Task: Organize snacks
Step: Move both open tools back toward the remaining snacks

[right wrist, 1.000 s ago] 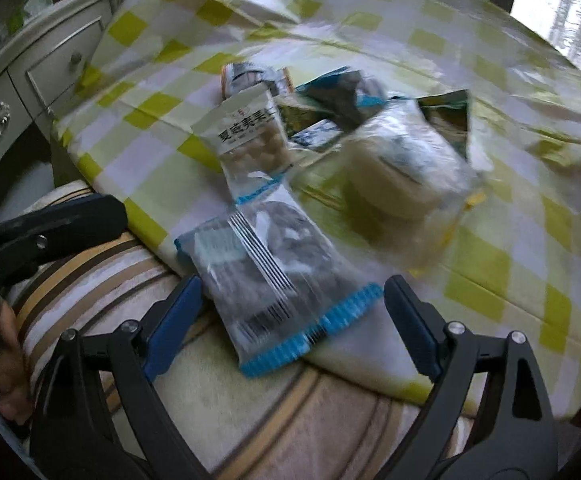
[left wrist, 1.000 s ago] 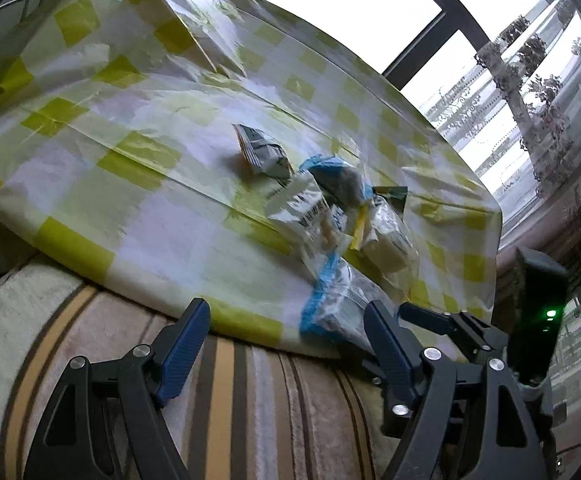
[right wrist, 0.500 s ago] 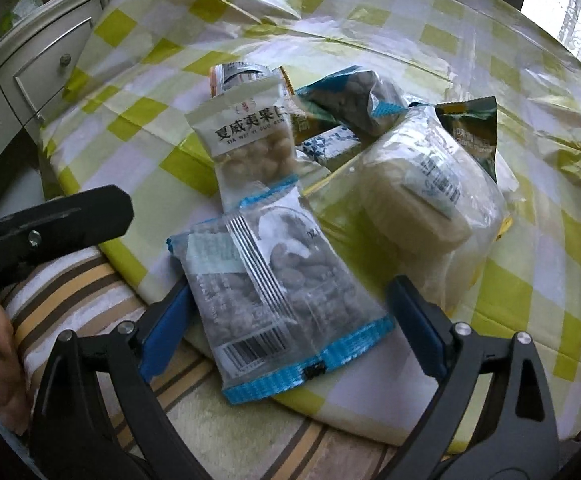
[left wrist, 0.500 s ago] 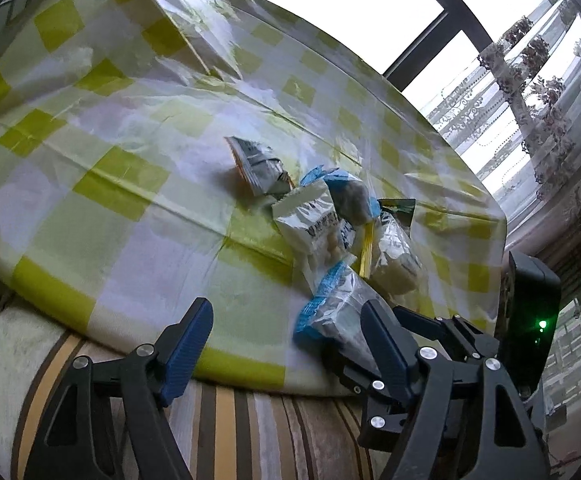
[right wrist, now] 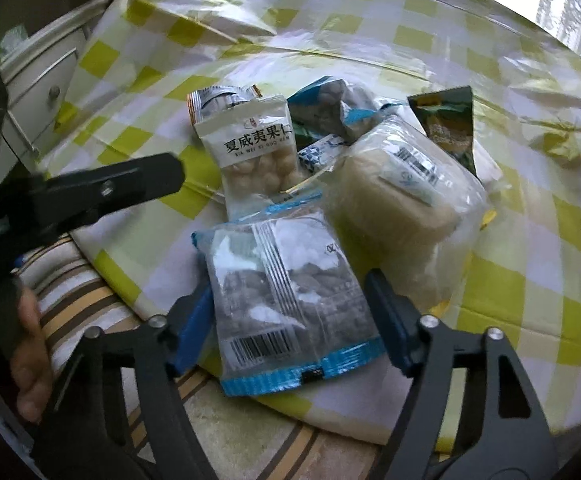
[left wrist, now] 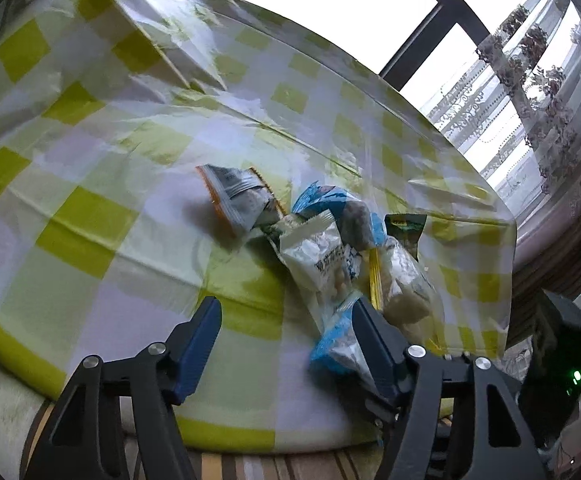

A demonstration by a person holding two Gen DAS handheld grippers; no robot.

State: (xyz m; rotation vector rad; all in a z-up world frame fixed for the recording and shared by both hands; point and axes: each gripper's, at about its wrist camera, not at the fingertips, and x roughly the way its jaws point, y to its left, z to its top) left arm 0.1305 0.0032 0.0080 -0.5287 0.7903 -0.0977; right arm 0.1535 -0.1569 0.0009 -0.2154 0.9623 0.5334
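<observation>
A heap of snack packets lies near the front edge of a round table with a yellow-and-white checked cloth (right wrist: 530,280). Nearest is a clear packet with blue ends and a barcode (right wrist: 286,300); my right gripper (right wrist: 290,320) is open with its fingers on either side of it. Behind it lie a white macadamia packet (right wrist: 258,152), a clear bag with a pale cake (right wrist: 402,192), a dark green packet (right wrist: 450,124) and a blue packet (right wrist: 330,108). My left gripper (left wrist: 286,340) is open and empty over the cloth, left of the heap (left wrist: 330,256). An orange-edged silver packet (left wrist: 234,196) lies farthest left.
A striped seat cushion (right wrist: 250,432) sits below the table edge. A white drawer cabinet (right wrist: 38,88) stands at the left. The left gripper's arm (right wrist: 90,196) crosses the right wrist view. Windows and curtains (left wrist: 530,80) lie beyond the table.
Both grippers have moved forward over the table edge toward the heap. The right gripper's fingers now straddle the blue-ended packet. Both stay open.
</observation>
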